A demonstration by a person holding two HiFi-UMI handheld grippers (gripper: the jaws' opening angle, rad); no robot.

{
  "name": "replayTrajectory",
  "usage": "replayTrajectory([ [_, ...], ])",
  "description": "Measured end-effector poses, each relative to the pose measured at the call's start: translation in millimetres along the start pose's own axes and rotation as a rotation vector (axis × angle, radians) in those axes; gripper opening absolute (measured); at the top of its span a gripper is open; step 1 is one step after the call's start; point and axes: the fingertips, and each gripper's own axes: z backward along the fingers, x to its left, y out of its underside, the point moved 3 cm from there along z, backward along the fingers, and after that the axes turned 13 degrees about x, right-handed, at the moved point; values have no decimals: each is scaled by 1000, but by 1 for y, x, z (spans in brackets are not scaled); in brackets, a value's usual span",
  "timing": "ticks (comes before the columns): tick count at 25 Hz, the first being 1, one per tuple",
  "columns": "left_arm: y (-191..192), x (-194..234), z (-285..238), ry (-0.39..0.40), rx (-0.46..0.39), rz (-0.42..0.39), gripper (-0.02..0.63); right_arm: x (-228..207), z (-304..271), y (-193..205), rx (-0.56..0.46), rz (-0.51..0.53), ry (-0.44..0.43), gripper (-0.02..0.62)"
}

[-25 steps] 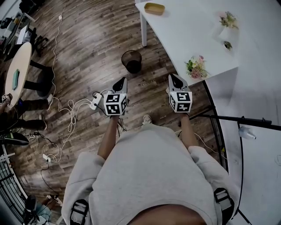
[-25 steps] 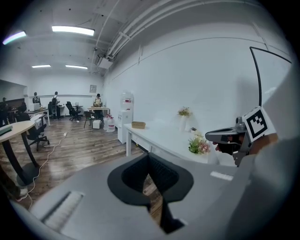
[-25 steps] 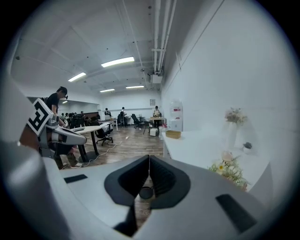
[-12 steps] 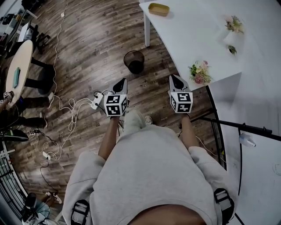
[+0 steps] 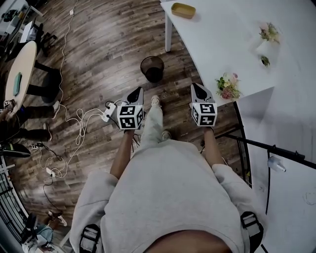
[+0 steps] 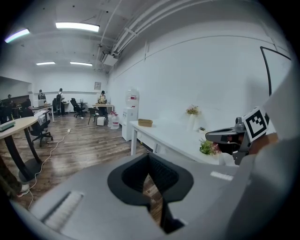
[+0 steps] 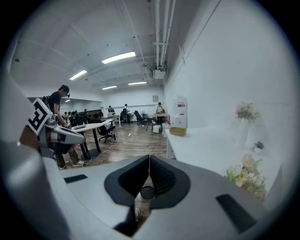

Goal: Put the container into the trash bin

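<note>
Brown wood floor (image 5: pixel 98 54) filled the big room, w/ white cables (image 5: pixel 81 121) lying on it. White counter (image 5: pixel 222 44) stood at the right, w/ flowers (image 5: pixel 227 87) near its edge. Yellow container (image 5: pixel 183 10) sat at the counter's far end. Black trash bin (image 5: pixel 152 68) stood on the floor by the counter leg. Left gripper (image 5: pixel 137 91) & right gripper (image 5: pixel 197 87) had jaws pressed together, holding nothing.

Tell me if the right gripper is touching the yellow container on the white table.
Apart. The head view shows the right gripper held over the wooden floor, while the yellow container sits at the far end of the white table.
</note>
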Motion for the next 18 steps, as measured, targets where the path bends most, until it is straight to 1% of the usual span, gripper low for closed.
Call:
replayTrajectory([
  [5, -12, 17, -15, -1, -3, 6, 11, -3, -20, -12, 2, 3, 0, 15],
  [10, -30, 29, -45, 21, -1, 9, 11, -12, -46, -25, 18, 12, 8, 14],
  [18, -74, 58, -95, 62, 10, 3, 11, -38, -92, -64, 37, 0, 43, 15],
])
